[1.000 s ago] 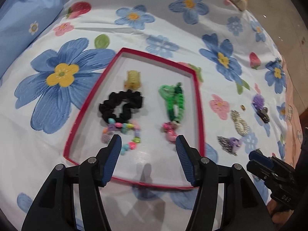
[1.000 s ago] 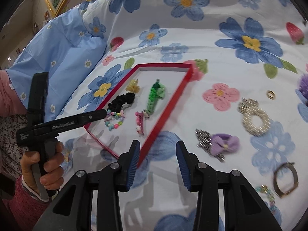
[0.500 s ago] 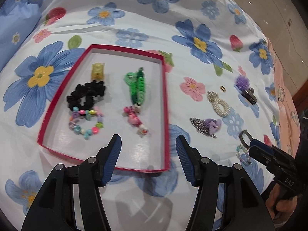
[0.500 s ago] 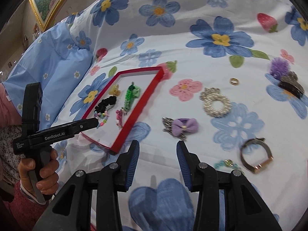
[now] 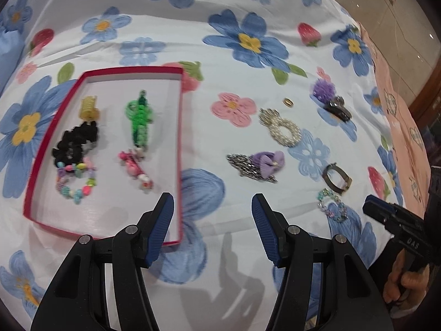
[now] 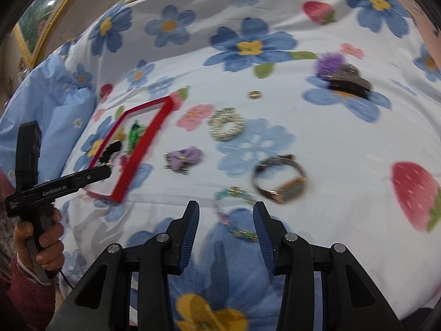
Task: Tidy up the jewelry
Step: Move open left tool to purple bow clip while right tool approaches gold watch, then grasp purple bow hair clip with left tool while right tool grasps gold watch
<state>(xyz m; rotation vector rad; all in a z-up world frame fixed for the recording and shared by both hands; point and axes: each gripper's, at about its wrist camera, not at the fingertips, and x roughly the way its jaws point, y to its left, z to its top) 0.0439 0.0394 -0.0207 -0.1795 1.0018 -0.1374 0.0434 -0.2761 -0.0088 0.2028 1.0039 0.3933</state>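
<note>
A red-rimmed box on the flowered bedsheet holds a yellow clip, a black scrunchie, a green braided piece, a pink clip and a bead bracelet. To its right lie a purple bow clip, a pearl ring piece, a small gold ring, a purple pompom with a dark clip, a watch and a glass bead bracelet. My left gripper is open by the box's near right corner. My right gripper is open just above the glass bead bracelet.
A blue pillow lies beyond the box on the left. A pink patterned cloth and the bed edge run along the right. A framed picture hangs on the far wall.
My left gripper has pulled back and swung right, away from the box. My right gripper has moved right and forward from the box corner to the glass bead bracelet and watch.
</note>
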